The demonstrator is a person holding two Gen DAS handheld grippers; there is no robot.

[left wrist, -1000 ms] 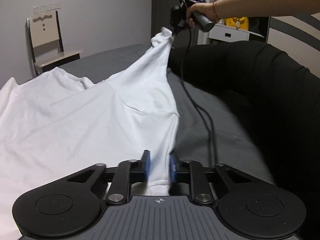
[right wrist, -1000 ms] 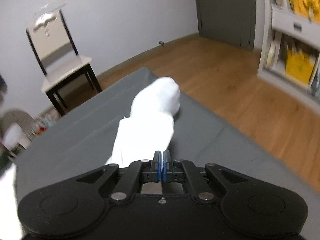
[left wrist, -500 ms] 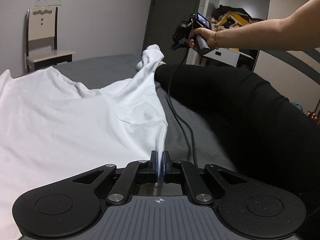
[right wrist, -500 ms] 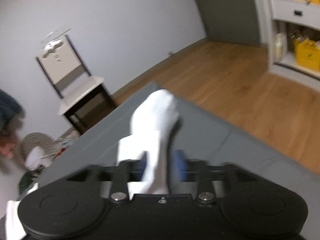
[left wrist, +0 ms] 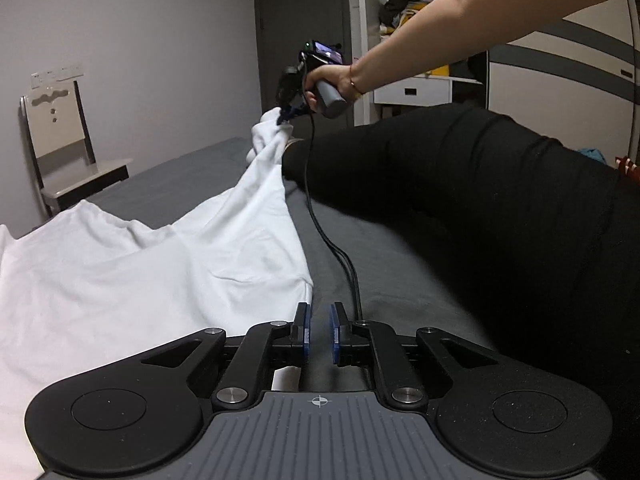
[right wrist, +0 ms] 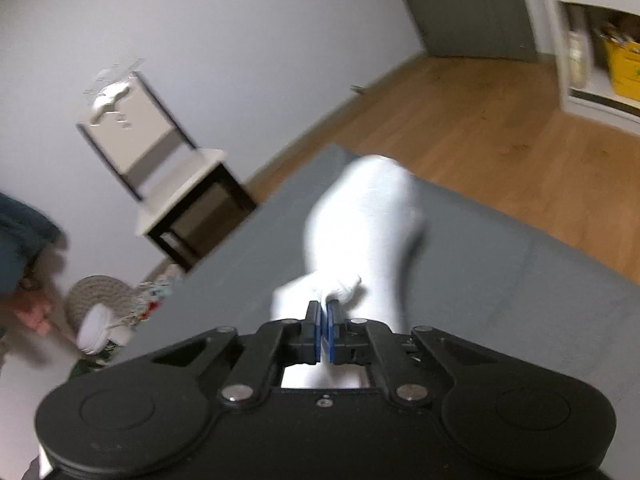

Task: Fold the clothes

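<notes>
Garment: white shirt [left wrist: 160,280], spread on the grey bed [left wrist: 400,272], one end lifted.
Left tongs [left wrist: 319,334]: a narrow gap between the pads, nothing inside; the shirt edge lies just beside.
Right tongs [right wrist: 324,334]: closed on a pinch of the shirt.
Handling: light, soft, sags easily; best to take it at hem or corner.

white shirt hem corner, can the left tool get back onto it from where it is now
Probably yes. The left tool is open with the white shirt hem lying just beside its left finger on the bed; nothing sits between them, only the cable nearby.
</notes>
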